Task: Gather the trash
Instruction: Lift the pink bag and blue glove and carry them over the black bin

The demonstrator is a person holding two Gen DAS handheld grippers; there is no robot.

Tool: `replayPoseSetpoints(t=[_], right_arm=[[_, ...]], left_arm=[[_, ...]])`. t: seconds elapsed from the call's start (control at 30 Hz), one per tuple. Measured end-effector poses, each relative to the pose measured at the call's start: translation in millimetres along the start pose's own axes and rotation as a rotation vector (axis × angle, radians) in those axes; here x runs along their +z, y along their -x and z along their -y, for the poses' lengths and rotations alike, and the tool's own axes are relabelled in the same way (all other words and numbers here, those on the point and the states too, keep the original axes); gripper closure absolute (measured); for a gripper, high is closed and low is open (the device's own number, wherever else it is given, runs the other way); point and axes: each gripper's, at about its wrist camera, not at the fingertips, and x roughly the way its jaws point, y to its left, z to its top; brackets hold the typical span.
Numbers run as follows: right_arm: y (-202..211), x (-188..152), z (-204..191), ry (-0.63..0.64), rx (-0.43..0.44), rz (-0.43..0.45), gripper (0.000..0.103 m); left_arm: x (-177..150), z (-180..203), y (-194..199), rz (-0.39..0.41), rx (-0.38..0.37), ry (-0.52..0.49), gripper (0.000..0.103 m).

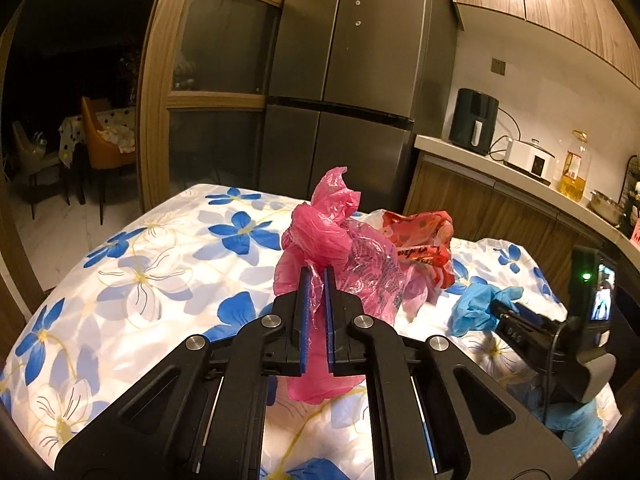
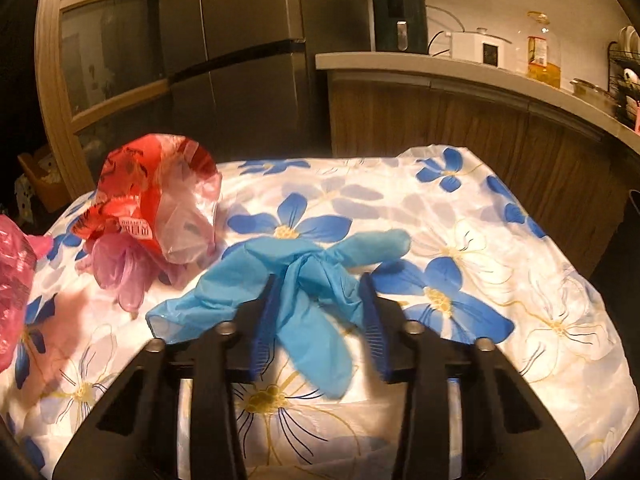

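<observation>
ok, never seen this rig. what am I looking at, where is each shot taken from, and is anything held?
There is no robot arm here. A person carries a hand-held gripper in each hand, and each one has a fisheye camera looking forward along its two blue-padded fingers.

The left wrist view shows the left hand-held gripper shut on a crumpled pink plastic bag. The other gripper shows at its right edge.

The right wrist view shows the right hand-held gripper open, its fingers on either side of a blue disposable glove that lies on the cloth, not yet pinched.

Both work over a table under a white tablecloth with blue flowers. A red and clear plastic wrapper also lies there, with something thin and pink beneath it. Behind are a fridge and a kitchen counter.
</observation>
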Motion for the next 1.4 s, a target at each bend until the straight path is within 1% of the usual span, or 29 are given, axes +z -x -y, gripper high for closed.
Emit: replayPoseSetpoints(t=[0.1, 0.13, 0.23, 0.53, 0.7, 0.83, 1.07, 1.23, 1.4], right_arm=[[-1, -1, 1, -0.005, 0.020, -0.008, 0.092], [0, -1, 1, -0.007, 0.026, -0.004, 0.095], [9, 0, 3, -0.022, 0.043, 0.025, 0.098], [65, 6, 18, -0.055, 0.087, 0.136, 0.099], [100, 10, 34, -0.070, 0.102, 0.194, 0.100], [123, 9, 48, -0.070, 0.097, 0.224, 0.100], [154, 8, 81, -0.098, 0.069, 0.269, 0.100], [175, 6, 111, -0.117, 0.022, 0.304, 0.100], [189, 2, 138, -0.137, -0.024, 0.328, 0.100]], left_arm=[[1, 1, 4, 0.004, -0.001, 0.001, 0.097], [1, 1, 6, 0.007, -0.002, 0.000, 0.098], [2, 1, 12, 0.015, 0.002, -0.003, 0.098], [9, 5, 32, 0.041, 0.001, -0.003, 0.098], [10, 19, 43, 0.050, -0.014, -0.019, 0.098], [11, 35, 52, 0.059, -0.036, -0.043, 0.097], [10, 71, 67, 0.072, -0.093, -0.088, 0.098], [8, 98, 72, 0.075, -0.137, -0.119, 0.098], [5, 131, 72, 0.068, -0.202, -0.144, 0.098]])
